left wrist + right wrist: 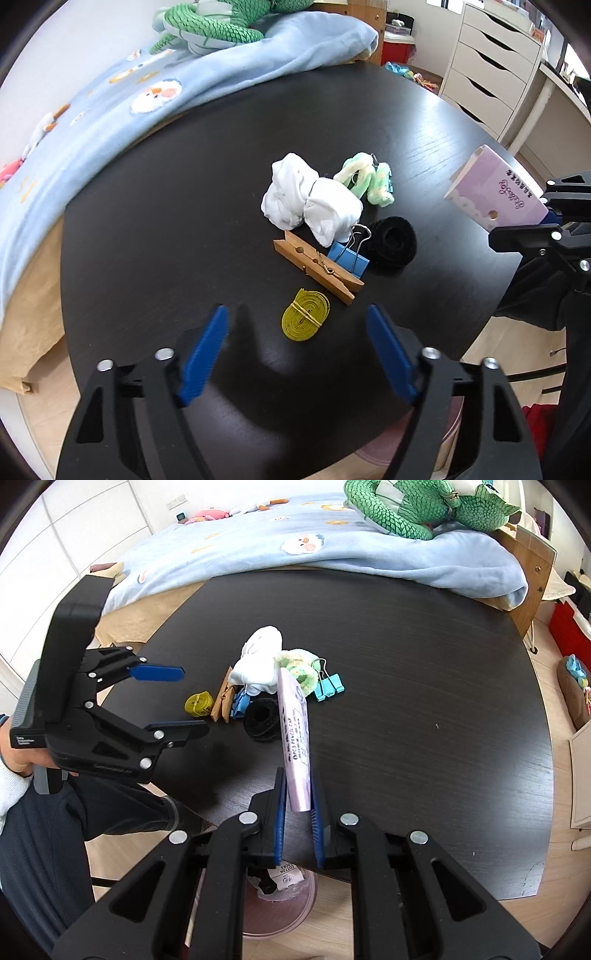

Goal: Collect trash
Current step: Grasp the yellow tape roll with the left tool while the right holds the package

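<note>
Left claw (297,319): jaws stand apart with nothing pressed between the blue pads; it hangs over the near part of the dark round wooden tabletop (166,221), tilted steeply down.
Yellow coiled band (306,318): a flat yellow coil tied with a thin wire, lying on the tabletop between the left claw's two fingers as the left wrist view frames it, not touched by either pad.
Right claw (298,801): narrow, clamped on the lower end of a pale purple printed cardboard package (297,738), which stands up out of the pads and leans away from the camera.
Package from the other side: in the left wrist view the purple package (496,184) shows at the right edge, above the tabletop's rim.
Crumpled white tissue (308,201): near the middle of the tabletop, the largest thing in the pile.
Wooden clothespin (317,266): lies flat just in front of the tissue, touching a blue metal binder clip (349,256).
Black fuzzy ring (391,242): just right of the binder clip.
Pale green fluffy piece (365,177): behind the tissue on its right, with a teal binder clip (328,688) beside it.
Translucent pink bin (280,904): on the floor under the tabletop's near edge, below the right claw, with a white printed label inside.
Person's hand (14,753): grips the left claw's handle at the left of the right wrist view.
Light blue blanket (110,110): covers the bed behind the tabletop, with a green scaled plush toy (210,22) on it.
</note>
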Motion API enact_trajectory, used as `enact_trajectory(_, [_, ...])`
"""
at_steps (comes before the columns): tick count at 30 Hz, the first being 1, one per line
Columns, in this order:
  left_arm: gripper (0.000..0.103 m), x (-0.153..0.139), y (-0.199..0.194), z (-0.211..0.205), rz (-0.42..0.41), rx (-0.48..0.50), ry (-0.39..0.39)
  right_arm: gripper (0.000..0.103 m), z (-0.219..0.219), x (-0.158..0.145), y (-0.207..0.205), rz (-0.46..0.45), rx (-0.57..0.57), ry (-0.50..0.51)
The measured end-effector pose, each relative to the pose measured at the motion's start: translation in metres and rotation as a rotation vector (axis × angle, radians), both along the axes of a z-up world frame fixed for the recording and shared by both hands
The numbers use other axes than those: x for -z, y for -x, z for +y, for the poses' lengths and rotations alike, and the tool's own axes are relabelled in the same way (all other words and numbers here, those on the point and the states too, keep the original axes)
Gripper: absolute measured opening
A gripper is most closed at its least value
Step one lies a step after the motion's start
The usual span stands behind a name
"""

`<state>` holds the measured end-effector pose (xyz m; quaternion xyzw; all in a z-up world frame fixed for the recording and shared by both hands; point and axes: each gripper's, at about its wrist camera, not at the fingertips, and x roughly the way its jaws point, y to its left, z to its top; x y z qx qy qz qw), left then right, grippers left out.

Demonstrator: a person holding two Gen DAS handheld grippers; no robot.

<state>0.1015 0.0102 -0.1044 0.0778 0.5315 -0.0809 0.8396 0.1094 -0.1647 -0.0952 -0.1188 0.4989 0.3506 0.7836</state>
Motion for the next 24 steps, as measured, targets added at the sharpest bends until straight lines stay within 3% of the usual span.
enact_trajectory(4, [0.054,0.002,0.0,0.004,0.007,-0.004,0.011,0.012,0.0,0.001,0.0,0.001,0.001,0.001])
enact_trajectory(9, [0.046,0.004,-0.001,0.003,0.009,-0.007,0.021,0.012,-0.001,0.002,0.0,0.003,0.003,0.003])
enact_trajectory(14, [0.025,0.004,-0.003,0.002,0.005,-0.01,0.025,0.012,0.001,0.005,0.0,0.006,0.001,0.012])
enact_trajectory(24, [0.024,-0.011,0.01,0.006,-0.025,-0.075,0.041,0.012,0.0,0.005,0.001,0.007,0.002,0.006])
